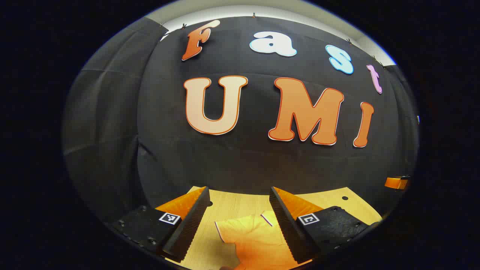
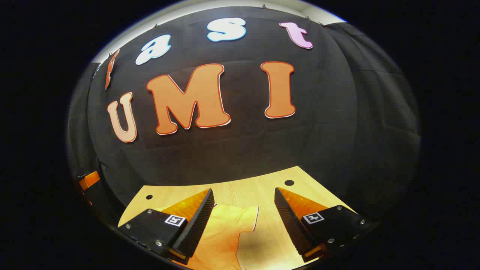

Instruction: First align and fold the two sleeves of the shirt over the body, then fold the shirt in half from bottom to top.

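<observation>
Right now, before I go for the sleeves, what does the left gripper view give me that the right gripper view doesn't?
Left gripper view: the shirt's left sleeve spread flat between the open left gripper, and the other gripper's body at the far right edge.
Right gripper view: the shirt's right sleeve, lying nearer the left finger of the open right gripper, with bare table beside it.
Shared: the yellow shirt on the wooden table, no sleeve folded or gripped yet.

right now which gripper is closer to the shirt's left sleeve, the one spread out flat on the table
Left. The left gripper hangs open above that sleeve, which lies between its fingers. The right gripper, also open, hangs above the other sleeve at the shirt's far side.
</observation>
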A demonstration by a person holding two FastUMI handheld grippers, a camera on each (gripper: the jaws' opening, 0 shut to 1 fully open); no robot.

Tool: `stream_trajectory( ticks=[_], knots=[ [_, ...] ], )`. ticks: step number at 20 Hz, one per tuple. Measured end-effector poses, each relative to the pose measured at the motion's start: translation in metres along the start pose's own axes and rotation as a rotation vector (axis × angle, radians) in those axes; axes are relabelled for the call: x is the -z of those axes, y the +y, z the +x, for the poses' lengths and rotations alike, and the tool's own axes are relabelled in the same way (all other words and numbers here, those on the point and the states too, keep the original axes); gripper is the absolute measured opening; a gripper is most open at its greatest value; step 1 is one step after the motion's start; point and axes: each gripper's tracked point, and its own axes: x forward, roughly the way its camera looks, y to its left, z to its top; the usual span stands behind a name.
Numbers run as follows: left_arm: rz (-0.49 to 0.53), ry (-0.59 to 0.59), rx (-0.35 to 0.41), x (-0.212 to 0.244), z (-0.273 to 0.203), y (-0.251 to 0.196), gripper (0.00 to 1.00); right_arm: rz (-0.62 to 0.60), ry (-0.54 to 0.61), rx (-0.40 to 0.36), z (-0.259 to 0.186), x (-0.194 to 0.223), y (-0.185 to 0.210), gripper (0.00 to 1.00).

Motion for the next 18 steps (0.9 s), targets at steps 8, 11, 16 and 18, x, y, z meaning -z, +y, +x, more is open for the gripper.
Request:
stream_trajectory(
  ticks=[8,11,16,18],
  knots=[
    [0.031,-0.034,-0.057,-0.006,0.005,-0.016,0.98,-0.094,0.002,-0.068,0.028,0.001,0.013,0.98],
    [0.027,-0.026,-0.055,-0.005,0.013,-0.011,0.98,-0.079,0.016,-0.051,0.025,-0.003,0.014,0.98],
    [0.028,-0.013,-0.012,0.0,0.025,-0.003,0.98,-0.113,0.053,-0.018,0.026,0.001,0.021,0.98],
    [0.046,-0.023,0.002,-0.005,0.027,0.002,0.98,-0.117,0.082,-0.022,0.027,0.004,0.028,0.98]
  ],
)
